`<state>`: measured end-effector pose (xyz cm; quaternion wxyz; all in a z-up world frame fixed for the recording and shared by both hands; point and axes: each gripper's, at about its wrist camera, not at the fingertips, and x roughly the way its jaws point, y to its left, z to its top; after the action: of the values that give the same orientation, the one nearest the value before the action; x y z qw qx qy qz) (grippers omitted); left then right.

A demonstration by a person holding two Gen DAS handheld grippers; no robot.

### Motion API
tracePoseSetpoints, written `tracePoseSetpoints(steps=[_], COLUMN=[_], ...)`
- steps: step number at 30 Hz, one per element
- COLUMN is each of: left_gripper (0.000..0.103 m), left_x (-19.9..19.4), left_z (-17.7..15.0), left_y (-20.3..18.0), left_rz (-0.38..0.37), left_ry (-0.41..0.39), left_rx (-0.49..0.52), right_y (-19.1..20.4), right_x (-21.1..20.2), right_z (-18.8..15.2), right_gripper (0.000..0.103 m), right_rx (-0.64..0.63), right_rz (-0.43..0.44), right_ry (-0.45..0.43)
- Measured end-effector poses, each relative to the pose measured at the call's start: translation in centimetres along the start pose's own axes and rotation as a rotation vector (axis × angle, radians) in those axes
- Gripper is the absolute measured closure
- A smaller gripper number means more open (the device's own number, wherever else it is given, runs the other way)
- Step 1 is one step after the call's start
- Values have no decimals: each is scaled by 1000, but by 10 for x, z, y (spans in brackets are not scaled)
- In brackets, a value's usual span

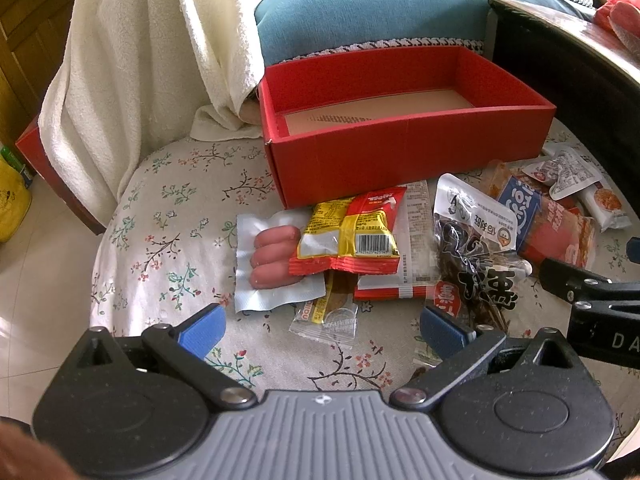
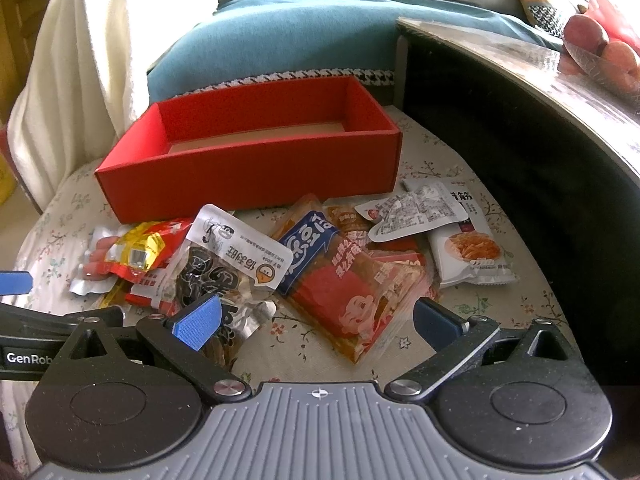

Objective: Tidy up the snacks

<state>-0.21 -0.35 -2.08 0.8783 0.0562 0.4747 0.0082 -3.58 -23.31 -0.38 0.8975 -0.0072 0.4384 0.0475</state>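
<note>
Ahead, snack packets (image 1: 348, 240) beyond both spread tongs (image 1: 320, 330).

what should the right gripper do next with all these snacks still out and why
Probably lower the right gripper onto the orange spicy strip packet and close on it. Both grippers are open and hold nothing, the red box shows no snack inside, and every packet lies loose on the floral cloth in front of it. That packet sits right between the right fingers, on top of the pile.
</note>
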Motion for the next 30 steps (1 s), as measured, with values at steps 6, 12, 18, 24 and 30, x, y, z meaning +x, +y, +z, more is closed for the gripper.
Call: tracePoseSetpoints(steps=[6, 12, 18, 24, 30], left_gripper=[4, 4, 4, 4, 4], left_x=[0, 1, 4, 7, 8], left_z=[-1, -1, -1, -3, -7], left_y=[0, 0, 9, 25, 43], left_rz=[2, 8, 13, 23, 33], left_ry=[-1, 6, 25, 48, 60], left_rx=[4, 2, -26, -69, -116], right_y=[1, 3, 9, 23, 37], right_x=[1, 6, 13, 22, 33], right_z=[0, 0, 1, 1, 2], right_gripper=[0, 0, 0, 0, 1], right_rx=[0, 14, 50, 60, 91], right_rz=[3, 14, 48, 77, 100], right_ry=[6, 22, 60, 93, 119])
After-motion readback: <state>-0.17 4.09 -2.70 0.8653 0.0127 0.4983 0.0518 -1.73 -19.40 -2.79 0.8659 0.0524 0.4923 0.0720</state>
